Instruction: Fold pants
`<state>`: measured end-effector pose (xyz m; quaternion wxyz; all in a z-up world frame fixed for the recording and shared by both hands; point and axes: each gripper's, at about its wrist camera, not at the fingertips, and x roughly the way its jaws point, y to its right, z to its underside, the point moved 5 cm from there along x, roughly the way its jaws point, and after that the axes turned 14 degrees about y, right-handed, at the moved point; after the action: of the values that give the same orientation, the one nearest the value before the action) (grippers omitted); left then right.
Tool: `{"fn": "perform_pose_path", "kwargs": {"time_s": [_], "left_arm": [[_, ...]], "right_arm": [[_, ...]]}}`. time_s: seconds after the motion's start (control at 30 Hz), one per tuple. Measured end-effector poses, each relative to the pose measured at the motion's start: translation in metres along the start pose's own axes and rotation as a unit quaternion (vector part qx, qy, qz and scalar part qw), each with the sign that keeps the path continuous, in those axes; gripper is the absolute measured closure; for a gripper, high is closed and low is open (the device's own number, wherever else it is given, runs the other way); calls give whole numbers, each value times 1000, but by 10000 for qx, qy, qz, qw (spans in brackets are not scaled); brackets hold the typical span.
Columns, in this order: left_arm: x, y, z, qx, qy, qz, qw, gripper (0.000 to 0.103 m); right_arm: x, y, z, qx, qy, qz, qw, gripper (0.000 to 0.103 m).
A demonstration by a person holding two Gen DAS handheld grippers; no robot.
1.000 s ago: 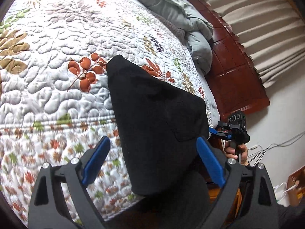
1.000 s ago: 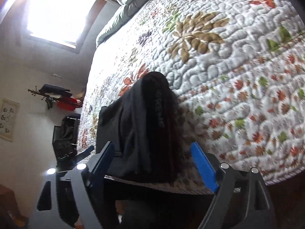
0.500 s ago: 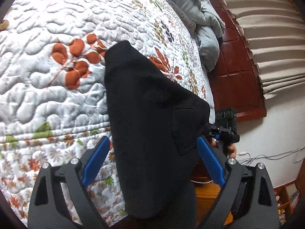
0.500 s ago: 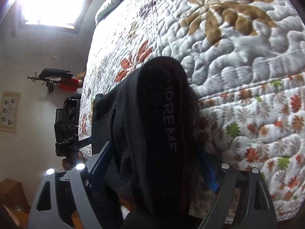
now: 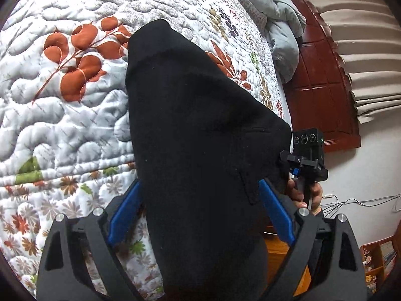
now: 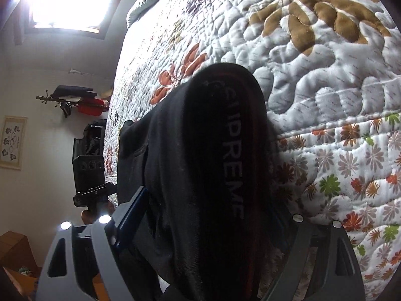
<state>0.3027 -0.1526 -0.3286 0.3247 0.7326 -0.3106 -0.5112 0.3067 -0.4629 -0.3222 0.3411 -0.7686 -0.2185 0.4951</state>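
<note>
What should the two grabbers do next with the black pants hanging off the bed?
Probably close both and pinch the cloth. The black pants drape over the edge of the quilted bed, and their fabric already sits between the fingers of the left gripper, whose jaws are closing, and the right gripper, which looks open. Gripping comes before any lifting or folding.

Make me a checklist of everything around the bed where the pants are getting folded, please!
Surface: white quilted bedspread with leaf prints, pants lying on it.
Job's things: black fabric pants with SUPREME lettering, bunched lengthwise.
Clutter: crumpled grey duvet at the headboard end.
Grippers: left gripper and right gripper both open, pants between their jaws.
Cables: thin wires along the white wall.
Surroundings: red-brown wooden headboard, bright window, framed picture.
</note>
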Motion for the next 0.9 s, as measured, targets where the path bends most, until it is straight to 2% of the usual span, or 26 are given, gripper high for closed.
{"fn": "perform_pose_path", "kwargs": {"time_s": [0.07, 0.13, 0.17, 0.27, 0.4, 0.63, 0.9], "left_arm": [[-1, -1, 0, 41, 20, -111, 9999, 25], [-2, -3, -1, 87, 26, -214, 9997, 33], [-3, -4, -2, 111, 43, -288, 9995, 40], [-6, -8, -3, 94, 101, -338, 9993, 49], [-10, -4, -3, 190, 181, -394, 9989, 63], [-25, 9, -7, 221, 275, -348, 9988, 71], [-84, 9, -21, 307, 638, -338, 9969, 71]], "right_arm": [[4, -4, 1, -47, 35, 78, 10000, 20], [5, -9, 4, -166, 52, 202, 9996, 27], [5, -11, 5, -191, 80, 242, 9995, 33], [4, -15, 8, -209, 139, 217, 9994, 54], [1, -30, 13, -424, 292, 302, 9982, 66], [-8, -66, 15, -683, 543, 379, 9955, 72], [5, -138, 13, -1101, 557, 236, 9921, 72]]}}
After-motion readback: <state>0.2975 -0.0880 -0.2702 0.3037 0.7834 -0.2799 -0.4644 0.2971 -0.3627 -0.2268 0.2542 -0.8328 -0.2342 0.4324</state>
